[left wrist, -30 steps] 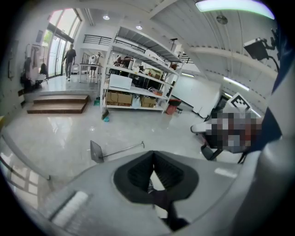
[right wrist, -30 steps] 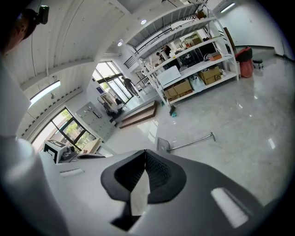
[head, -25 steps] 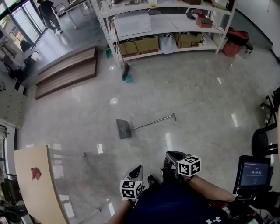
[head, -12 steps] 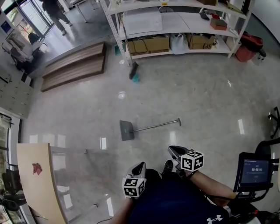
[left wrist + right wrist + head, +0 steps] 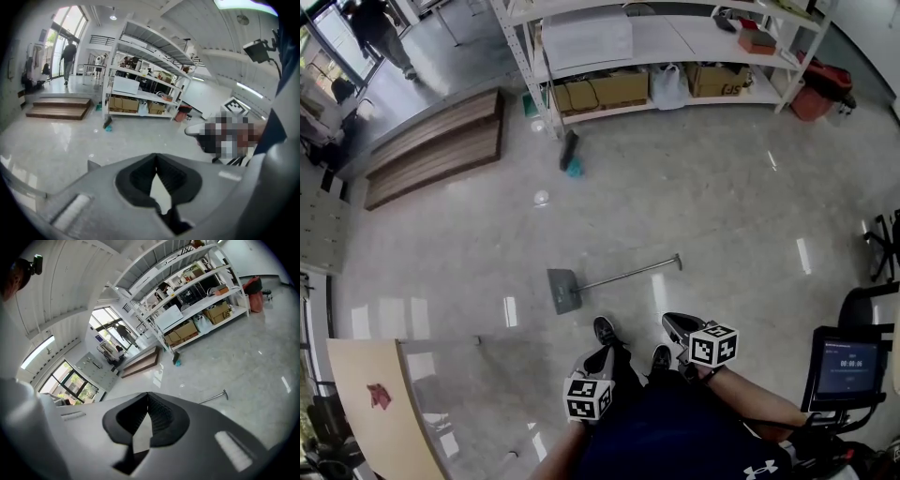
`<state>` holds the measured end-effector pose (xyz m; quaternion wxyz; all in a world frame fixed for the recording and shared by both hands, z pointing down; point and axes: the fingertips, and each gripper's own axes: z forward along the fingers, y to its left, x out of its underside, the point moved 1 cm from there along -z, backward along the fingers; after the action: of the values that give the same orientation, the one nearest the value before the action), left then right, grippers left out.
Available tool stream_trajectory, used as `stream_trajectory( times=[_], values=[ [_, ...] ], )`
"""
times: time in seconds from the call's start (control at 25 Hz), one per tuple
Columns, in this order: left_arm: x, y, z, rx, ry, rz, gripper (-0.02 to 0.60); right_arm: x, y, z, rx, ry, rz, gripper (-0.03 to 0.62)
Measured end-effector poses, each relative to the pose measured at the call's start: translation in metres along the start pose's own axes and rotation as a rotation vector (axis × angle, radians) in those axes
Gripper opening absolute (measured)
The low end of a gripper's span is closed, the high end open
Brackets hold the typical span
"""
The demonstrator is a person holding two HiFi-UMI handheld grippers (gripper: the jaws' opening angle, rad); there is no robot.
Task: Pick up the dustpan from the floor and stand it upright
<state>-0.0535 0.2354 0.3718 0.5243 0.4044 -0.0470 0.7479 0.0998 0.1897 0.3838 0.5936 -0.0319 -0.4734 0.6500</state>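
A grey dustpan (image 5: 563, 289) lies flat on the pale floor. Its long metal handle (image 5: 628, 273) runs out to the right. Only a corner of the dustpan (image 5: 92, 165) shows in the left gripper view, and only the handle's end (image 5: 218, 396) in the right gripper view. My left gripper (image 5: 598, 363) hangs shut and empty just short of the pan. My right gripper (image 5: 675, 325) is also shut and empty, below the handle's right end. In their own views, the left gripper (image 5: 156, 155) and the right gripper (image 5: 148, 394) both have their jaw tips together with nothing between them.
A white shelving rack (image 5: 656, 42) with boxes lines the far wall. A dark brush with a teal part (image 5: 570, 153) lies before it. Wooden steps (image 5: 436, 145) stand far left. A beige table (image 5: 380, 403) is near left, a monitor (image 5: 848, 366) and a chair (image 5: 870, 302) are right. My shoe (image 5: 605, 330) is near the pan.
The whole view has moved toward the dustpan, which now lies closer to both grippers. A shoe has stepped in beside the pan. Both grippers stay shut.
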Motion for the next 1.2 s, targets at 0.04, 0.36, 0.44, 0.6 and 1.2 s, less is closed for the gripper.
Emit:
stream_trajectory(
  times=[0.04, 0.36, 0.44, 0.6, 1.2],
  values=[
    [-0.010, 0.007, 0.004, 0.017, -0.002, 0.013, 0.002, -0.007, 0.001, 0.007, 0.013, -0.005, 0.004, 0.011],
    [-0.066, 0.089, 0.021, 0.093, 0.013, 0.089, 0.002, -0.070, 0.038, 0.061, 0.054, -0.117, -0.011, 0.011],
    [-0.077, 0.105, 0.023, 0.094, 0.007, 0.114, 0.002, -0.079, 0.043, 0.067, 0.065, -0.131, -0.020, 0.011],
    [-0.095, 0.131, 0.030, 0.095, -0.012, 0.130, 0.002, -0.088, 0.041, 0.078, 0.100, -0.130, -0.010, 0.011],
    [-0.106, 0.135, 0.073, 0.021, 0.025, 0.120, 0.024, -0.095, -0.020, 0.124, 0.066, -0.053, 0.000, 0.011]
  ],
)
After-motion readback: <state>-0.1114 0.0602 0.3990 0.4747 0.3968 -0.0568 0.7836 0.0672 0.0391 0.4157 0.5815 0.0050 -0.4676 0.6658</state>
